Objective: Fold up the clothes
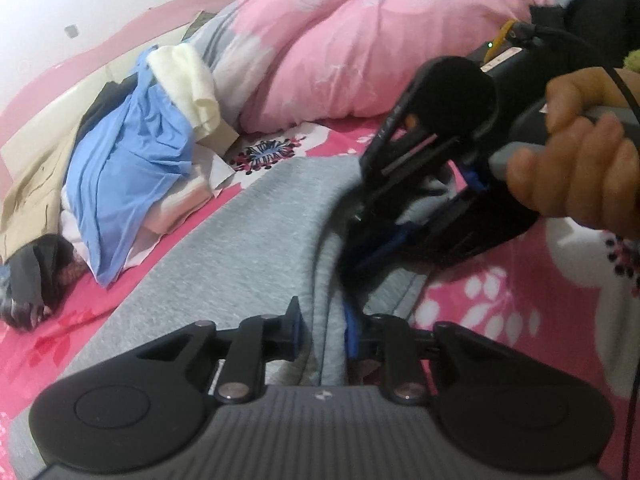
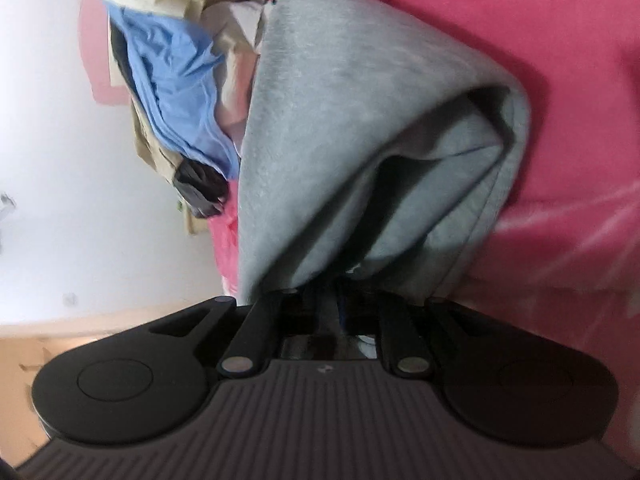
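**Grey sweat fabric: soft, floppy, and thick at the fold**

So your grey garment (image 1: 248,240) is lying on the pink flowered bed sheet (image 1: 500,300), stretched away from you toward the heap of other clothes (image 1: 132,168) and the pink duvet (image 1: 340,52) behind it. Both pairs of tongs are already on its near edge.

Left tongs (image 1: 322,334) — narrow, with a doubled ridge of grey cloth standing between the fingers. From the left wrist view it looks pinched, though the blur makes the pad contact hard to confirm. Right tongs (image 2: 340,300) — nearly closed and gripping a gathered bunch of the same garment, which drapes off them in a hollow, hood-like fold.

How it'll handle, my guess: this is fleecy jersey, light for its size, zero stiffness, not slippery and nothing fragile about it. It sags wherever you don't hold it, so one grip point just makes a bag like the one in the right wrist view. The edge band (image 1: 400,292) is thicker and stitched — I'd take hold there, one layer stack per tong, hands apart so the edge pulls taut. Grab mid-panel and you'll likely catch only the top layer.
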### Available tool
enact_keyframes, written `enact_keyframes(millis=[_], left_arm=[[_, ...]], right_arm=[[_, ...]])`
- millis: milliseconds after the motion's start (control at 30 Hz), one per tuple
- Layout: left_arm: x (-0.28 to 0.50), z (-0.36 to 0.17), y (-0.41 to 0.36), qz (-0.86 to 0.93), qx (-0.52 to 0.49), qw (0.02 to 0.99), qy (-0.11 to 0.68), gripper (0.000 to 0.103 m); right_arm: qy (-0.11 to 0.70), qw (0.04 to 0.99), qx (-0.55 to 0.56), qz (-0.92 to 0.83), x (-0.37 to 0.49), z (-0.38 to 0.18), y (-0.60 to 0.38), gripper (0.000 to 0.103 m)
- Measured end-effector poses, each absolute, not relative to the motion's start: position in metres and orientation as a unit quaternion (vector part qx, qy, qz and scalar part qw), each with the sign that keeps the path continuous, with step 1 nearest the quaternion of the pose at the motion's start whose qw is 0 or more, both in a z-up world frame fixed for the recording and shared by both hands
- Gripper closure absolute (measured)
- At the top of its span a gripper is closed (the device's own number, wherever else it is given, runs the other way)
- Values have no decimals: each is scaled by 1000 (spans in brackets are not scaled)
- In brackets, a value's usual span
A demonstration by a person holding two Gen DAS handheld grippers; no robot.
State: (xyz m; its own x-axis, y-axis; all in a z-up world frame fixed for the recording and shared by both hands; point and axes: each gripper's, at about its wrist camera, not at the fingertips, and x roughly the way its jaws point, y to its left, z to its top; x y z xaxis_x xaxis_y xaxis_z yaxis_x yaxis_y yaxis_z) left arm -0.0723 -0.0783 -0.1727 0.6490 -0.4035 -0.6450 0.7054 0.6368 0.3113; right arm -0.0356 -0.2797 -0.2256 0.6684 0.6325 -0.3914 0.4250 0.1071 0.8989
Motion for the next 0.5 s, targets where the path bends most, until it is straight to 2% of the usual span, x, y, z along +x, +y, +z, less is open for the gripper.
enact_keyframes(millis=[100, 233, 333, 400, 500], left_arm=[[-77, -177, -82, -322, 303, 859, 259, 71], [-82, -184, -86, -310, 335, 854, 249, 78], [-88, -187, -92, -289, 357, 856, 237, 82], [-92, -188, -97, -267, 375, 859, 224, 83], [-99, -192, -103, -232, 402, 864, 197, 84]], right_arm=[[332, 590, 729, 100, -46, -244, -281, 95], [278, 554, 777, 115, -53, -264, -284, 95], [297, 565, 762, 109, -53, -258, -286, 95], [342, 605, 712, 97, -53, -237, -288, 93], [383, 665, 635, 89, -58, -206, -289, 79]])
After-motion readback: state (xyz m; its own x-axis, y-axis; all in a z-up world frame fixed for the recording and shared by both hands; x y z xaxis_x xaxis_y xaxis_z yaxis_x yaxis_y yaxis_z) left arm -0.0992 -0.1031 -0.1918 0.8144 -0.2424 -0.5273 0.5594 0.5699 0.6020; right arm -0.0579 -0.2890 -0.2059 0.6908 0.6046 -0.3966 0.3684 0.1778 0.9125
